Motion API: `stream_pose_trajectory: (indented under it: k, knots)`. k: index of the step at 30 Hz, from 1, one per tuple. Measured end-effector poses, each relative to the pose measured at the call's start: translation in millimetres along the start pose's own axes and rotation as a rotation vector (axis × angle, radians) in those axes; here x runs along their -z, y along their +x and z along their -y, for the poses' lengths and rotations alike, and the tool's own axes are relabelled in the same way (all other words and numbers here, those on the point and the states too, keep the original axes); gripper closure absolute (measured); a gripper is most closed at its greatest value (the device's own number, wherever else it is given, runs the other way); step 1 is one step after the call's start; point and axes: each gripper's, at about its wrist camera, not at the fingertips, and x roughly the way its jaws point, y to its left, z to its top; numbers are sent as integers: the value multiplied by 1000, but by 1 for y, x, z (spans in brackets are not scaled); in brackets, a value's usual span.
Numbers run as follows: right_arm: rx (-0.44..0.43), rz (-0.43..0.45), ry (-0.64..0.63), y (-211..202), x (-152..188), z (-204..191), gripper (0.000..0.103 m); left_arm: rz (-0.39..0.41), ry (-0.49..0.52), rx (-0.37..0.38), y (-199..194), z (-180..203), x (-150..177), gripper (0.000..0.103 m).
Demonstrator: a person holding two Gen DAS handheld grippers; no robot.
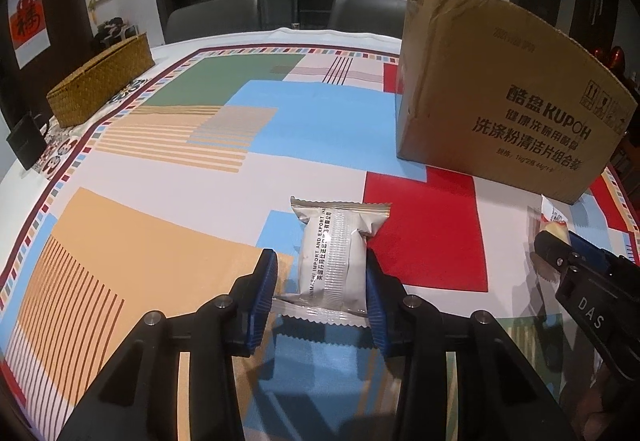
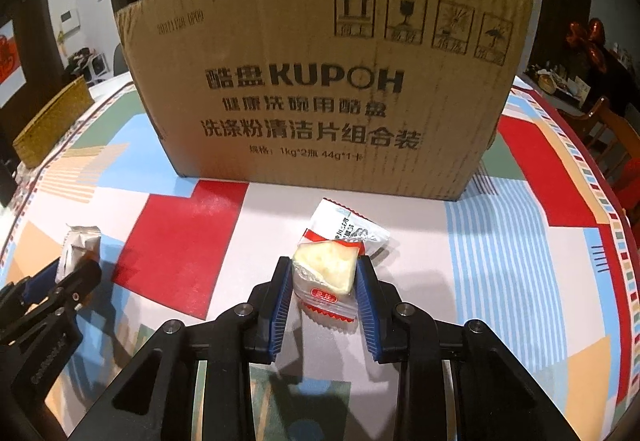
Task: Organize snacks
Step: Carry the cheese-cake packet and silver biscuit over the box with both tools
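Note:
A silver snack packet [image 1: 334,253] with printed text lies on the patterned tablecloth [image 1: 160,181]. My left gripper [image 1: 320,261] is shut on its near end; the right pad lies against its side and the left pad meets the flat bottom seal. The same packet [image 2: 78,241] and left gripper [image 2: 64,273] show at the left edge of the right wrist view. My right gripper [image 2: 324,269] is shut on a clear red-and-white packet [image 2: 328,261] holding a pale cracker, both blue pads pressing its sides. That gripper [image 1: 552,245] and its packet [image 1: 554,219] also appear at the right of the left wrist view.
A tall open cardboard box [image 2: 320,81] printed KUPOH stands just beyond both packets, also seen in the left wrist view as the box [image 1: 500,93]. A woven basket [image 1: 100,81] sits at the table's far left edge beside a black object [image 1: 26,141]. Grey chairs [image 1: 212,17] stand behind the table.

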Motion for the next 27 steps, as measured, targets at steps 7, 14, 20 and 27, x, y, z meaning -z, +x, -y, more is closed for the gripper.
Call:
stream_pose_trajectory:
  k: [7, 14, 20, 27]
  knots:
    - [-11, 32, 6, -18, -4, 3, 70, 20, -1, 5, -11, 1, -4, 62]
    - [-24, 75, 15, -39, -13, 3, 70, 51, 3, 10, -26, 4, -13, 62]
    - [-32, 108, 20, -56, -21, 3, 70, 76, 9, 16, -39, 7, -23, 62]
    - [-32, 143, 29, -72, -32, 6, 70, 107, 18, 24, -53, 13, -36, 62]
